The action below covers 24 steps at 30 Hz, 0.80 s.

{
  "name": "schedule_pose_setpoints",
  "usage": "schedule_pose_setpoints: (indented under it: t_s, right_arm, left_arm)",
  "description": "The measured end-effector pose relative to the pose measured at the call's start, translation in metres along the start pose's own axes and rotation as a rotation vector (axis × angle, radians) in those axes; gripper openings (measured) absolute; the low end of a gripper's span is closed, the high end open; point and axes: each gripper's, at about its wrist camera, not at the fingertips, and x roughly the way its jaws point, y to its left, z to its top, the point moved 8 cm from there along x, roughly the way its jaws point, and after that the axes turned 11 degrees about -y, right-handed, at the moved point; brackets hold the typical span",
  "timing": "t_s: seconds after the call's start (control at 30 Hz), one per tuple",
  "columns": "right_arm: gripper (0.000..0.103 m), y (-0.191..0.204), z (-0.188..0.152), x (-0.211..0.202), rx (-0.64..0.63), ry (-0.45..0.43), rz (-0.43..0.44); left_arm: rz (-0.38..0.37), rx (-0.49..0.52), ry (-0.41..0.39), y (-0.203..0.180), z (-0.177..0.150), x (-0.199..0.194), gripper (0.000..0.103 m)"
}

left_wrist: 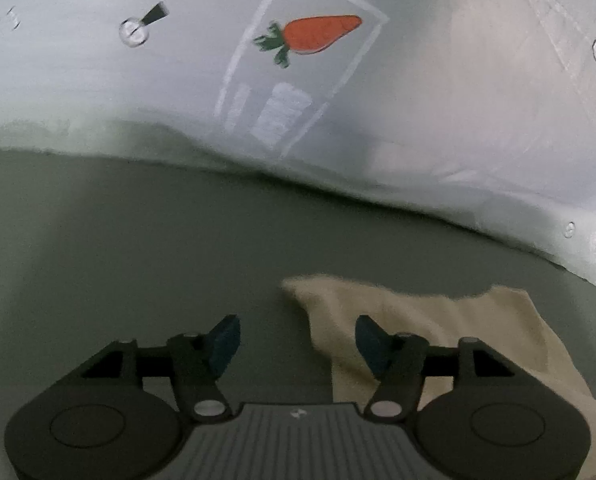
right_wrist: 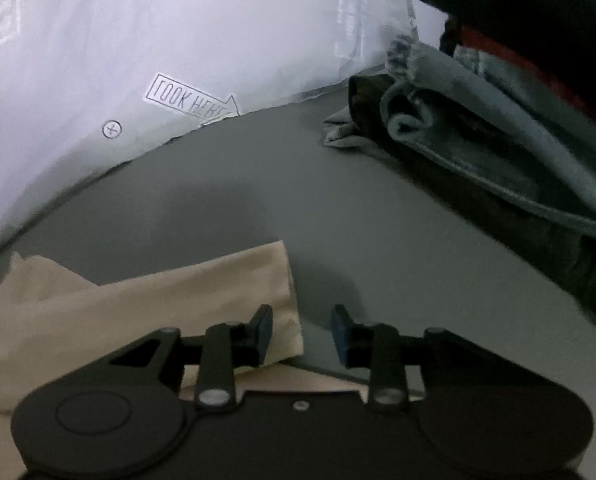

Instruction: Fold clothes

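A beige cloth (left_wrist: 450, 332) lies flat on the grey table, at lower right in the left wrist view and at lower left in the right wrist view (right_wrist: 110, 312). My left gripper (left_wrist: 298, 342) is open and empty, low over the table, its right finger over the cloth's left corner. My right gripper (right_wrist: 301, 334) is open and empty, its left finger over the cloth's right edge, its right finger over bare table.
A pile of clothes (right_wrist: 498, 132), grey-blue, black and red, sits at the right on the grey table (right_wrist: 282, 184). A white printed sheet with a carrot picture (left_wrist: 318, 34) and a "LOOK HERE" label (right_wrist: 190, 98) rises behind the table.
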Motion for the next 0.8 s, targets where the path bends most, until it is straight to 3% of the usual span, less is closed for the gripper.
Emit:
schedule_pose_setpoints:
  t_s: [0.2,0.27,0.37,0.4,0.53,0.63,0.73,0.8]
  right_arm:
    - [0.045,0.009,0.002,0.0,0.076,-0.001,0.084]
    - [0.043,0.014,-0.003,0.004,0.097,0.012,0.097]
    - [0.016,0.018,-0.007,0.002,0.087,-0.002,0.079]
    - [0.0,0.02,-0.009,0.0,0.092,0.012,0.104]
    - [0.0,0.017,-0.008,-0.011,0.276,-0.002,0.206]
    - [0.0,0.013,-0.005,-0.029,0.458,-0.034,0.29]
    - [0.001,0.01,-0.005,-0.04,0.478,-0.051,0.28]
    - [0.005,0.009,-0.004,-0.045,0.398,-0.053,0.222]
  left_arm:
    - [0.001,-0.018,0.116,-0.002,-0.053,-0.047,0.075]
    - [0.011,-0.024,0.17,-0.003,-0.077,-0.065,0.076]
    - [0.029,-0.027,0.239,-0.003,-0.11,-0.091,0.077]
    - [0.033,-0.021,0.253,-0.002,-0.12,-0.1,0.078]
    - [0.066,-0.035,0.314,0.003,-0.15,-0.127,0.078]
    - [0.044,-0.065,0.326,0.004,-0.157,-0.144,0.078]
    - [0.055,-0.003,0.324,0.001,-0.165,-0.159,0.078]
    - [0.051,0.042,0.322,-0.004,-0.169,-0.169,0.078]
